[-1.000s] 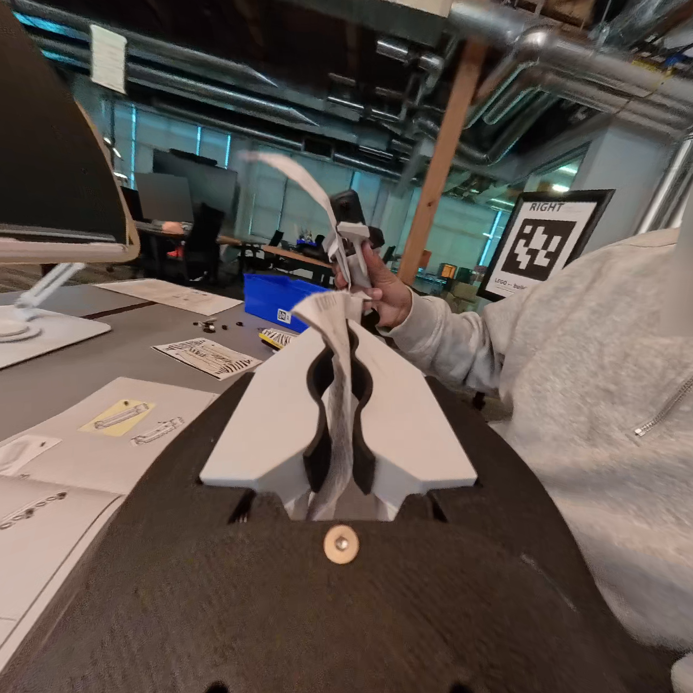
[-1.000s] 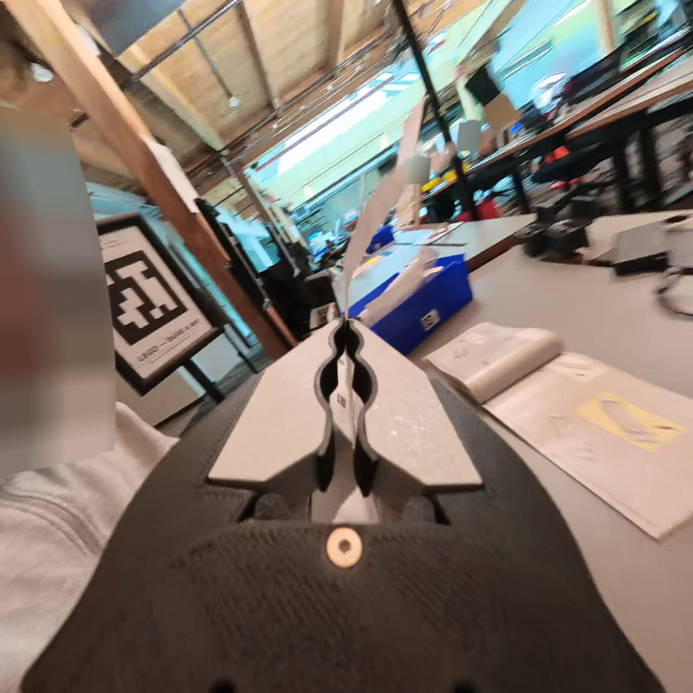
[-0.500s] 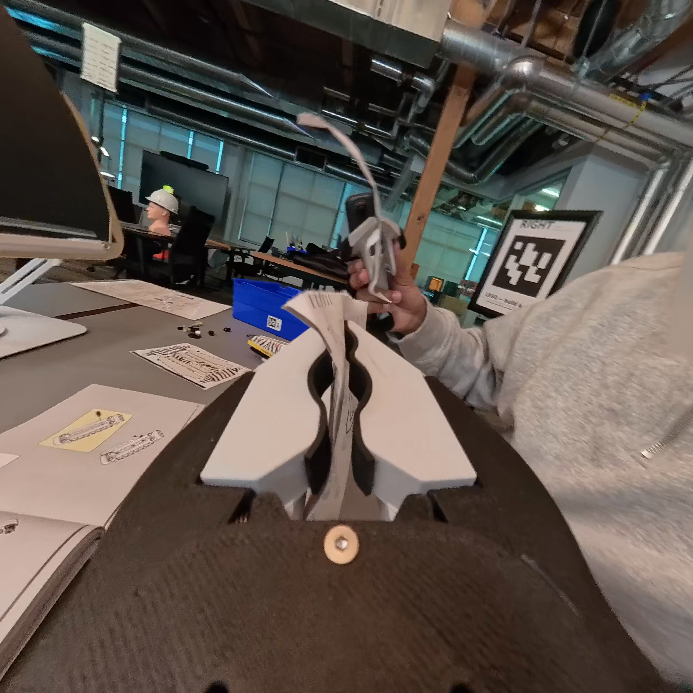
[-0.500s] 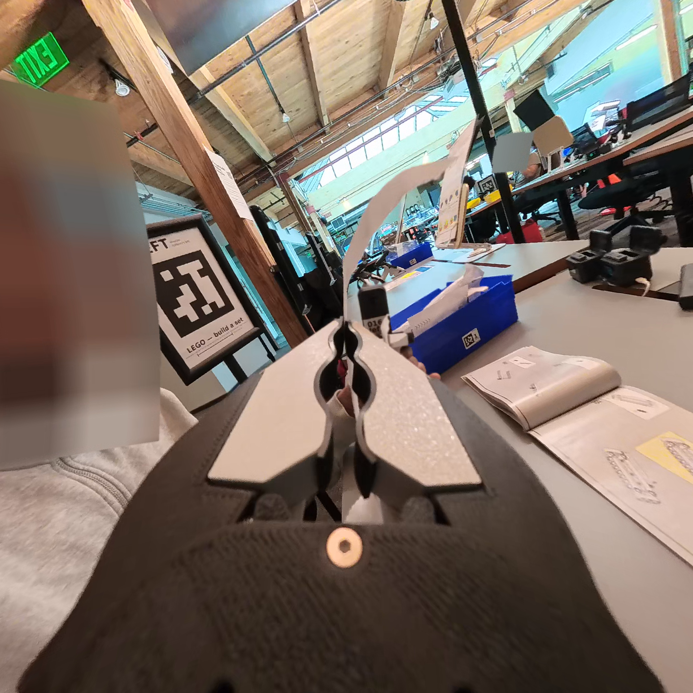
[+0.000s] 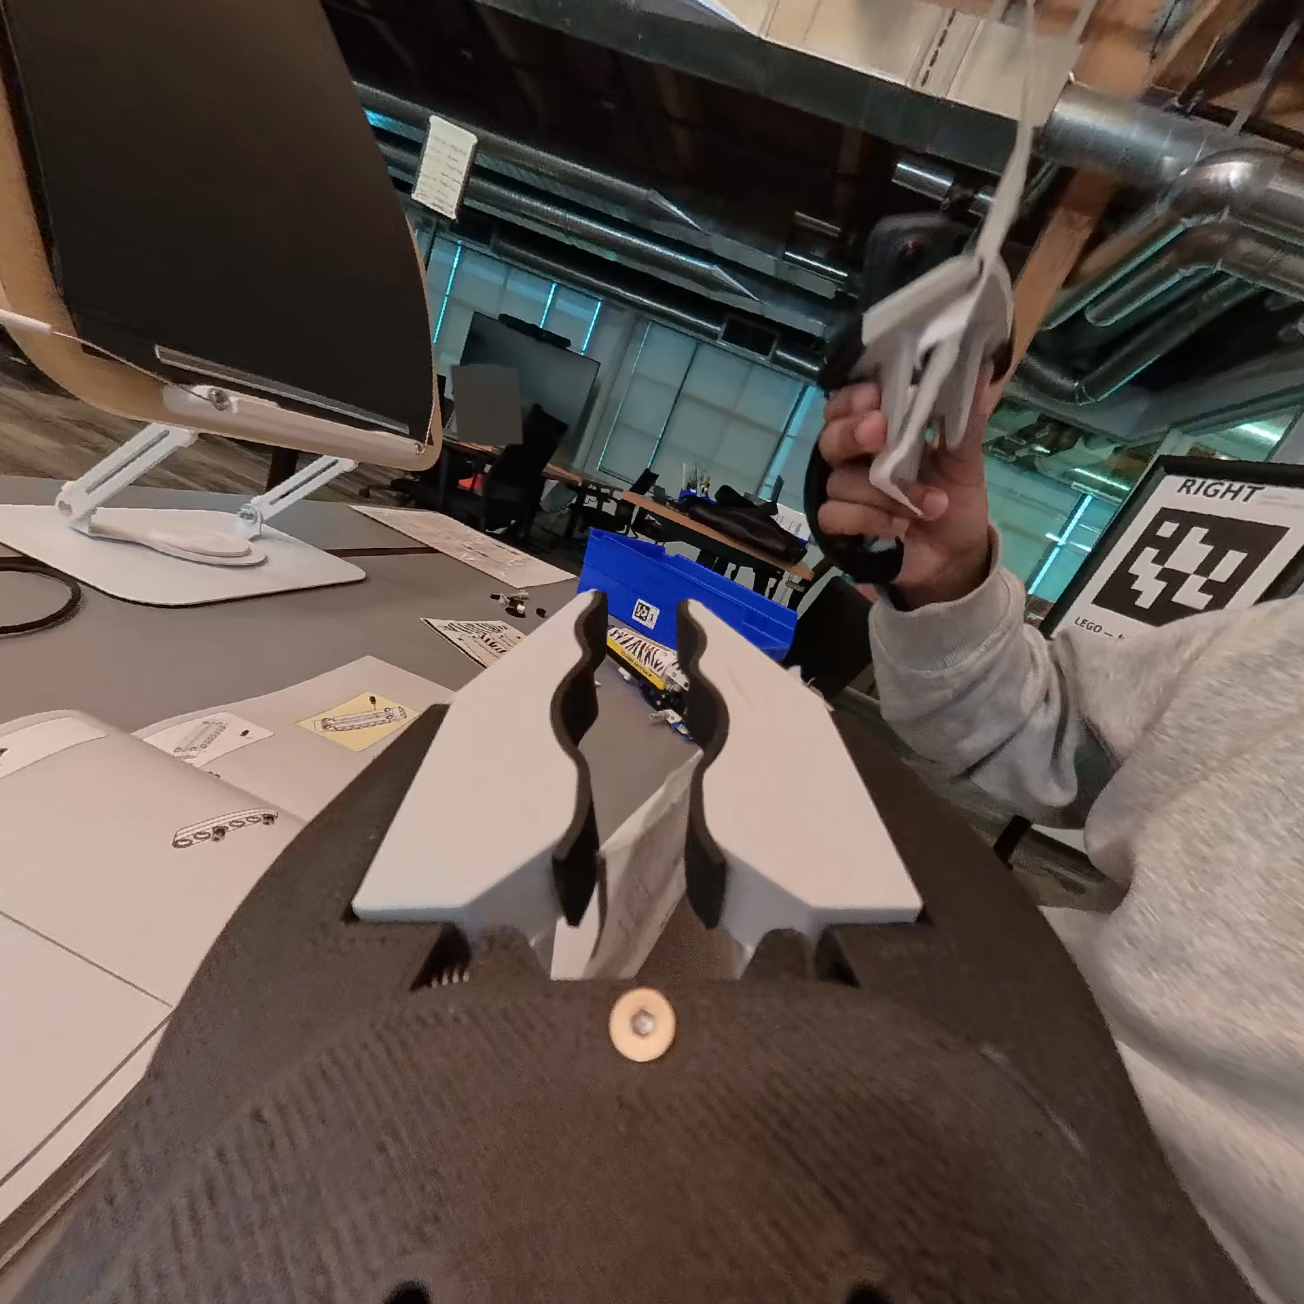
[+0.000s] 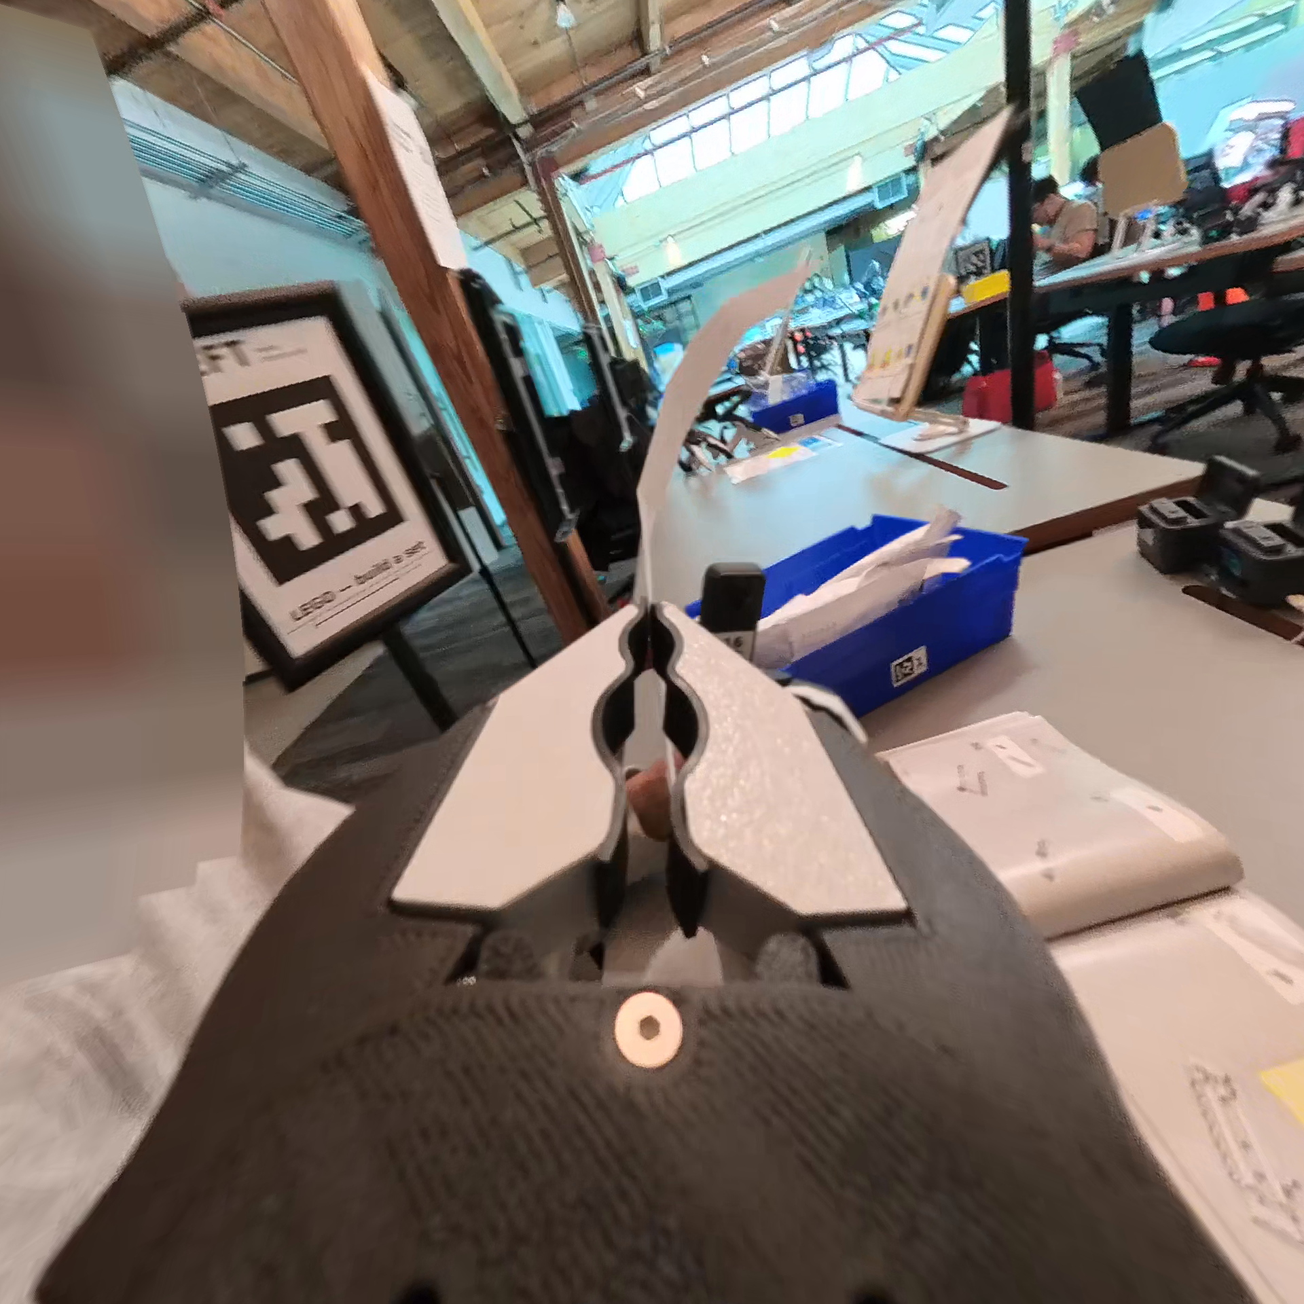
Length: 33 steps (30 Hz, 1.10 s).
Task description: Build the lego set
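The right claw (image 6: 653, 617) is pinched tight on a thin white paper strip (image 6: 695, 381), which curls up and away from its tips; it is raised high above the grey counter (image 5: 212, 649), probably to draw the strip clear. The left claw (image 5: 638, 614) has its jaws parted, with a piece of printed white paper (image 5: 635, 868) lying loose low in the gap rather than clamped, so it reads as let go. The lego set itself sits on the counter just in front of the blue bin (image 5: 677, 586): a small yellow-and-black striped build (image 5: 638, 653) seen between the left claw's tips, with a few tiny dark loose parts (image 5: 518, 600) to the left of the bin. The open instruction booklet (image 5: 176, 762) lies farther left of the bin, near the person's reach for reference.
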Each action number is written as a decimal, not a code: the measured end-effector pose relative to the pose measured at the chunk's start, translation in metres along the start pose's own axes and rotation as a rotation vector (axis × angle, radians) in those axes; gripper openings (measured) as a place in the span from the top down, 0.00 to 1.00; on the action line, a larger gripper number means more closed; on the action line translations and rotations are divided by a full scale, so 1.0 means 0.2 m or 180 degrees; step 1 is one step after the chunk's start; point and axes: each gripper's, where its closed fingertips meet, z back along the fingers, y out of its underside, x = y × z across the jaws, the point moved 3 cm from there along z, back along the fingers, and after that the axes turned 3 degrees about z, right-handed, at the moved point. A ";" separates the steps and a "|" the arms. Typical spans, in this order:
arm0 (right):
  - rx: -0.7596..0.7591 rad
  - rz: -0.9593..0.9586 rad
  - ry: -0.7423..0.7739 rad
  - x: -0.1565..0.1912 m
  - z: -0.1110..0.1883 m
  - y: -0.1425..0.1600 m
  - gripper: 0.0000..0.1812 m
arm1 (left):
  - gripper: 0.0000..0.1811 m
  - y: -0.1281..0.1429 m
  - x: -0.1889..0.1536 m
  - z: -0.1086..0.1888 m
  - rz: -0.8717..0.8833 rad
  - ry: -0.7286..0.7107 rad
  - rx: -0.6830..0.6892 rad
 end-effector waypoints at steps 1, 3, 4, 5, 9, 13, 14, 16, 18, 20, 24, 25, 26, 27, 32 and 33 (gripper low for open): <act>0.0062 -0.0015 0.0062 -0.03 -0.09 -0.02 1.00 | 0.91 0.00 0.00 0.00 0.0005 0.0007 -0.0020; 0.0178 -0.0105 0.0049 -0.09 -0.31 -0.04 1.00 | 0.91 0.00 0.01 0.01 0.0000 -0.0013 -0.0058; 0.0224 -0.0241 -0.0010 -0.12 -0.43 -0.05 1.00 | 0.91 0.00 0.02 0.01 -0.0002 -0.0028 -0.0072; 0.0251 -0.0432 -0.0106 -0.14 -0.55 -0.06 1.00 | 0.91 0.00 0.03 0.01 0.0003 -0.0041 -0.0085; 0.0563 -0.1042 -0.0367 -0.28 -1.05 -0.07 1.00 | 0.93 0.04 0.07 0.03 0.0014 -0.0138 0.0030; 0.0939 -0.1076 0.0046 -0.52 -1.44 0.07 1.00 | 0.96 0.02 0.07 0.05 -0.0033 -0.0071 -0.0080; 0.1004 -0.1182 0.0145 -0.57 -1.52 0.12 1.00 | 0.97 0.02 0.08 0.06 -0.0031 -0.0047 -0.0138; 0.1095 -0.1461 0.0215 -0.63 -1.66 0.20 0.99 | 0.99 0.02 0.08 0.07 0.0025 0.0018 -0.0214; 0.1127 -0.1645 0.0338 -0.70 -1.77 0.28 0.97 | 1.00 0.02 0.07 0.06 0.0058 0.0074 -0.0211; 0.1120 -0.1668 0.0579 -0.77 -1.86 0.34 0.89 | 1.00 0.02 0.07 0.06 0.0016 0.0048 -0.0188; 0.1360 -0.1532 0.0558 -0.76 -1.94 0.43 0.80 | 1.00 0.01 0.08 0.08 -0.0012 -0.0015 -0.0233; 0.1412 -0.1493 0.0488 -0.74 -1.94 0.43 0.78 | 1.00 0.01 0.09 0.08 -0.0014 -0.0025 -0.0236; 0.1487 -0.1479 0.0456 -0.73 -1.93 0.44 0.76 | 1.00 0.01 0.09 0.08 -0.0014 -0.0021 -0.0227; 0.1557 -0.1475 0.0412 -0.71 -1.91 0.44 0.76 | 1.00 0.02 0.08 0.07 -0.0010 -0.0008 -0.0221; 0.1574 -0.1594 -0.0333 -0.50 -1.69 0.28 0.77 | 1.00 0.01 0.09 0.08 0.0006 0.0005 -0.0235; 0.1541 -0.1599 -0.0522 -0.44 -1.62 0.24 0.77 | 1.00 0.01 0.09 0.08 0.0005 0.0007 -0.0228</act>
